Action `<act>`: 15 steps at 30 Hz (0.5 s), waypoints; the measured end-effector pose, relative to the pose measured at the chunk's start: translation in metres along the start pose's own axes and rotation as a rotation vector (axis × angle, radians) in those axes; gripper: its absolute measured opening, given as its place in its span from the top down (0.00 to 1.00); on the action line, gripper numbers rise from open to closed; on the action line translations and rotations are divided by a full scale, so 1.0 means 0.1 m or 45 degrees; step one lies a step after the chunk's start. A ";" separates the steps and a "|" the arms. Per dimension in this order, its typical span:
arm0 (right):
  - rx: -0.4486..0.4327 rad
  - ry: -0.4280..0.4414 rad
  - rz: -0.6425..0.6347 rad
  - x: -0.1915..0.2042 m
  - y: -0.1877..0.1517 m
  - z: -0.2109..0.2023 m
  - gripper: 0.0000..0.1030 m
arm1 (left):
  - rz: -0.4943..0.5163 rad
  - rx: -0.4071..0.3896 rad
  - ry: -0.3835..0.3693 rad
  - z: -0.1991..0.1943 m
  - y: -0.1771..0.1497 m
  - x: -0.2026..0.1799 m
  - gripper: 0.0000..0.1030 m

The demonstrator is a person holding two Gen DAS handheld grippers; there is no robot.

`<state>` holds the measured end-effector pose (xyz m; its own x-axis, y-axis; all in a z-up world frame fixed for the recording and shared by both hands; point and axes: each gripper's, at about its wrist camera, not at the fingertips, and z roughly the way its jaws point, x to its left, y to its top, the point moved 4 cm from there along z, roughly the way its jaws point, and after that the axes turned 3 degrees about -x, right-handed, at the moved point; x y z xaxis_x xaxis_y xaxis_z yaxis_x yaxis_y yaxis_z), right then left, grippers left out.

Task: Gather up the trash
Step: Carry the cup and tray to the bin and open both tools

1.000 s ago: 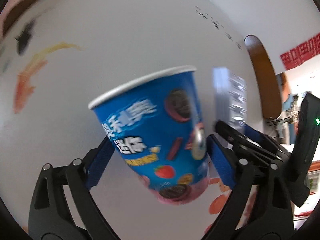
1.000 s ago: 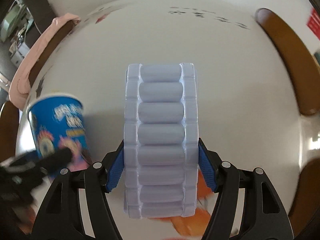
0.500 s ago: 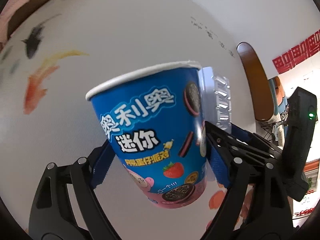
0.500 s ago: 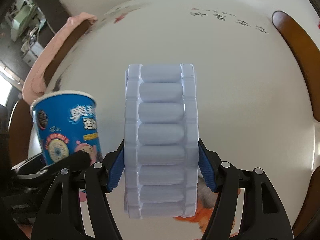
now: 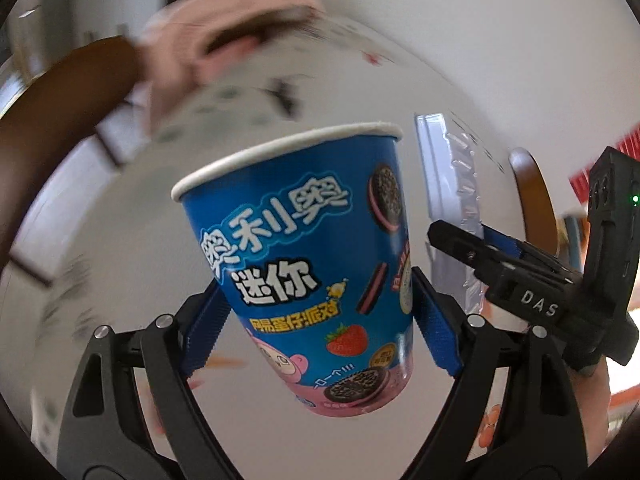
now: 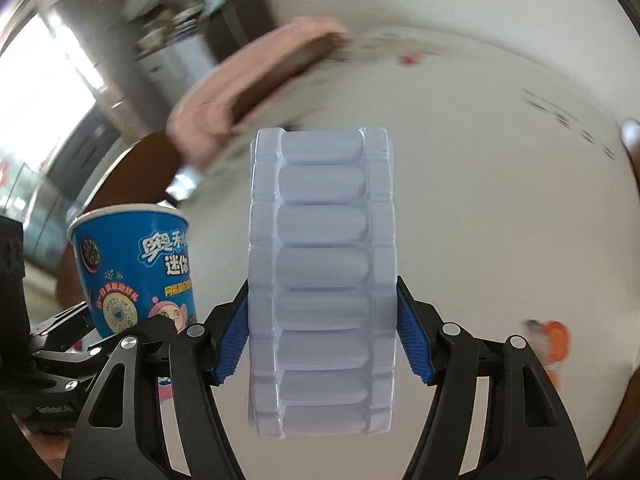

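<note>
My left gripper is shut on a blue Oreo snack cup with a white rim, held upright and slightly tilted above the white round table. My right gripper is shut on a pale lilac ribbed plastic tray, held on end between the blue pads. The cup also shows at the left of the right wrist view. The tray and the right gripper's body show at the right of the left wrist view.
A brown chair with a pink cloth over its back stands at the table's far side; it also shows in the left wrist view. Another brown chair back is at the right. Orange fish prints mark the tabletop.
Both grippers have swung left together, still holding the cup and the tray. The pink-draped chair and room behind have come into view; the background is motion-blurred.
</note>
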<state>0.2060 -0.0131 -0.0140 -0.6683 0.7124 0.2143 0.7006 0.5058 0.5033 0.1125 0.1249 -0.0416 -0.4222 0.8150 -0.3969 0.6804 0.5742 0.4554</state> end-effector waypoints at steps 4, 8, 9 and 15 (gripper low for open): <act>0.033 0.097 -0.154 0.97 -0.10 0.10 0.36 | -0.128 -0.071 0.089 -0.54 -0.21 0.73 0.20; 0.071 0.201 -0.317 2.08 -0.32 0.22 0.36 | -0.298 -0.159 0.187 -1.20 -0.55 1.69 0.20; 0.082 0.225 -0.349 2.33 -0.37 0.25 0.36 | -0.352 -0.179 0.214 -1.40 -0.68 1.96 0.20; 0.165 0.371 -0.530 4.03 -1.04 0.51 0.36 | -0.556 -0.219 0.349 -2.28 -1.54 3.35 0.20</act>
<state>-0.1232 0.2465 -0.0226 -0.9257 0.2826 0.2512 0.3736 0.7866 0.4916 -0.2707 0.3276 -0.0628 -0.8000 0.4753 -0.3662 0.3089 0.8495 0.4277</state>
